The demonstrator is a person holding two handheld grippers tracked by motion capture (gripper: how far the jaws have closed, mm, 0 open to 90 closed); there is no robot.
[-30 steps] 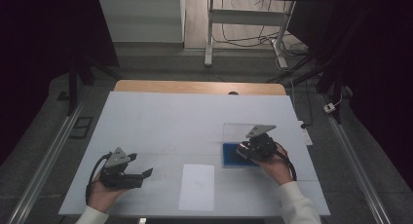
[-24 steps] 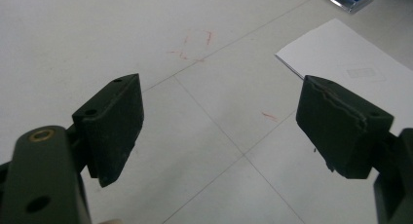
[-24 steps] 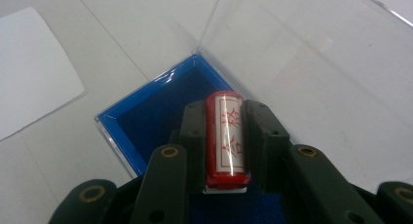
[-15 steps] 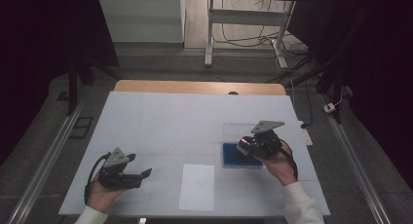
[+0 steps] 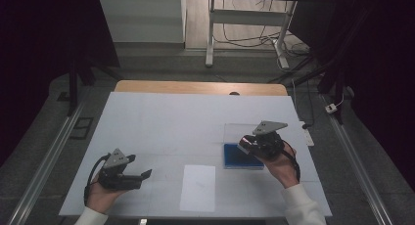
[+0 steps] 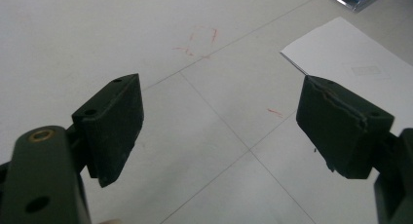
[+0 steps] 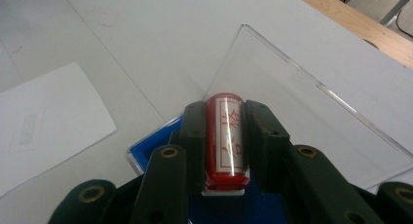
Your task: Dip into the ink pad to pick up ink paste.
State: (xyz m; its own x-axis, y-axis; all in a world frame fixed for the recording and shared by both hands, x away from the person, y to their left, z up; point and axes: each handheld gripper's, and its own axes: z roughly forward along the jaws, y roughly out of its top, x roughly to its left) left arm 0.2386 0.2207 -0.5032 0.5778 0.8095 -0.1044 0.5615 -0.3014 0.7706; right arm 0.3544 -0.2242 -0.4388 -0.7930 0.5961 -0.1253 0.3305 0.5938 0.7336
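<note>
My right gripper (image 7: 225,111) is shut on a red cylindrical stamp (image 7: 225,136) with red characters on a white label. It holds the stamp lengthwise just above a blue ink pad (image 7: 150,155), whose clear lid (image 7: 292,107) stands open behind it. In the high view the right gripper (image 5: 244,145) hovers at the pad's (image 5: 236,157) right edge. My left gripper (image 5: 143,176) rests at the front left of the table, open, with nothing between its jaws (image 6: 219,126). A white sheet of paper (image 5: 197,187) lies at the front middle between the two hands.
The white table top (image 5: 171,122) carries faint red marks (image 6: 202,41) and thin grid lines. A wooden edge (image 5: 200,87) runs along the back. Beyond it stand a metal frame (image 5: 244,19) and cables on the floor.
My right gripper has risen off the blue ink pad with the stamp in it and drifted slightly right. The left gripper has stayed in place.
</note>
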